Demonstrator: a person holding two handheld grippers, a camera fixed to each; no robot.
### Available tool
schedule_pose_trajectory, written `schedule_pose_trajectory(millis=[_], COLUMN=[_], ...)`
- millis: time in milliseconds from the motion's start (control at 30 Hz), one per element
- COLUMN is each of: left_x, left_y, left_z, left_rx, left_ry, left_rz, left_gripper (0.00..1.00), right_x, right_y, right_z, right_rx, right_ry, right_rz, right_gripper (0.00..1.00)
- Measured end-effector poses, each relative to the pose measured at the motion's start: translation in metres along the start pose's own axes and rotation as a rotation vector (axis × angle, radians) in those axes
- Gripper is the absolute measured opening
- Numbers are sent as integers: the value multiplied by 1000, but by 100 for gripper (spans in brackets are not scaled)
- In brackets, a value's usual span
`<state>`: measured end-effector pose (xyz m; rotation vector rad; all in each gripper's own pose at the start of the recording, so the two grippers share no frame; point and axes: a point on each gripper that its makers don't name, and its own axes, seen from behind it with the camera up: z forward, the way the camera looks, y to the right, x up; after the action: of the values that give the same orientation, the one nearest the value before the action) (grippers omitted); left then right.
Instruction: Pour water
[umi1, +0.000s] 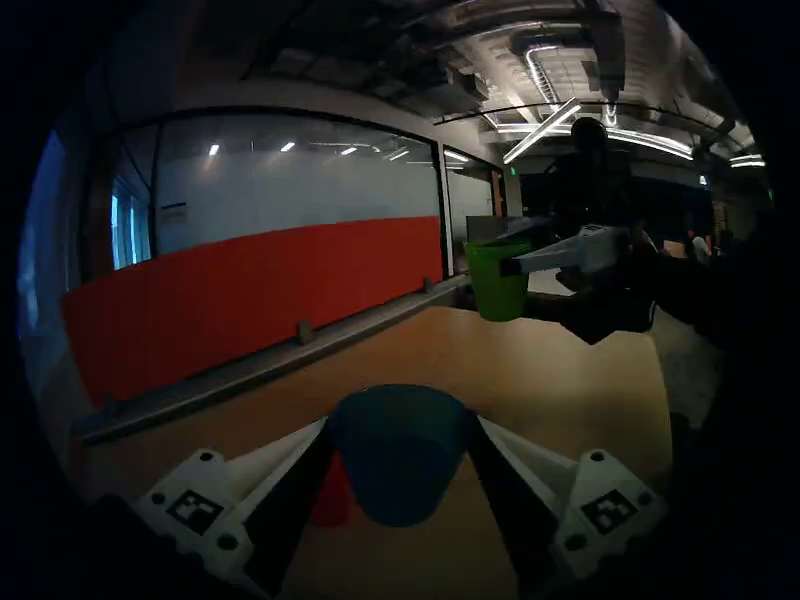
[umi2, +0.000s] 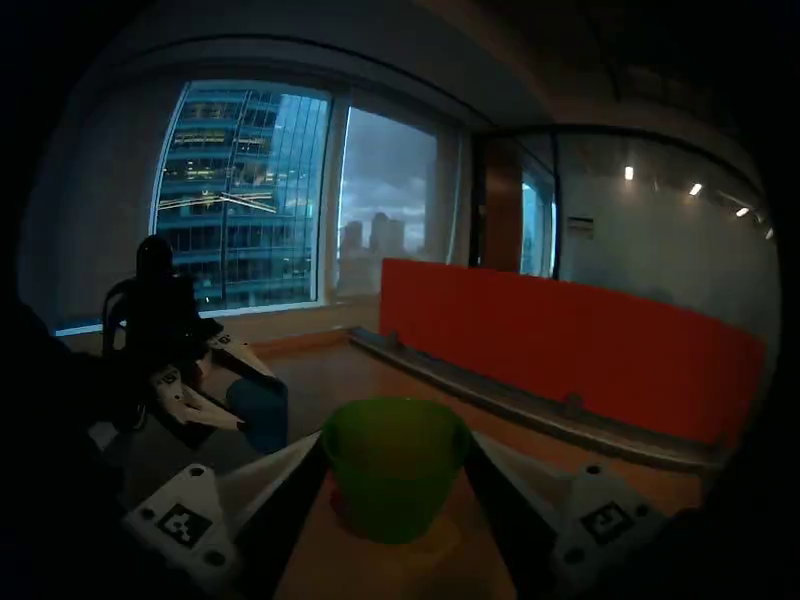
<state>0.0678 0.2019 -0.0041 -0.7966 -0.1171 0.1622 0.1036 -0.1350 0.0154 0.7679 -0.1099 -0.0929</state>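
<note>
In the left gripper view, at 6 o'clock and nearest the camera, the left tool (umi1: 400, 432) is closed on a blue cup (umi1: 400, 460), one finger pressed to each side. The cup is upright, its rim towards the camera. A small red shape (umi1: 332, 497) shows just behind the cup at 7 o'clock (too dim to tell what it is). Beyond them the wooden bench (umi1: 560, 380) runs away towards 1 o'clock. There the right tool (umi1: 512, 266), held by a person in dark clothing, carries a green cup (umi1: 497, 284) upright above the bench, well apart from the blue one. A red panel (umi1: 250, 290) under a glass wall (umi1: 300, 190) lines the bench's far edge from 9 to 12 o'clock.

In the right gripper view, the right tool grips the green cup at 6 o'clock, a finger against each side. Farther off at 8 o'clock, the left tool holds the blue cup upright. Tall windows (umi2: 250, 200) stand behind at 11 o'clock.

Whether either cup holds water I cannot tell.
</note>
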Motion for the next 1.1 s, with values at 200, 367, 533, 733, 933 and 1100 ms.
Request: schedule_pose_trajectory(millis=[200,367,533,733,933,1100], left_x=[-24,-36,-48,-67,-86,-98], left_y=[1,2,5,5,8,10], left_z=[7,12,17,20,23,26], left_rx=[-12,-24,-38,-51,-68,-82], left_ry=[-78,-118,-153,-207,-255,-291], left_rz=[8,9,12,15,17,18], left_gripper=[89,89,89,89,89,89], right_x=[-20,-40,-61,-82,-104,-125], right_y=[0,-2,-2,-4,-5,-7], right_z=[1,4,7,10,15,18], right_rx=[14,33,40,59,79,95], right_ry=[-39,-79,-121,-166,-216,-264], right_rz=[8,8,-9,-24,-36,-56], right_gripper=[92,92,92,92,93,93])
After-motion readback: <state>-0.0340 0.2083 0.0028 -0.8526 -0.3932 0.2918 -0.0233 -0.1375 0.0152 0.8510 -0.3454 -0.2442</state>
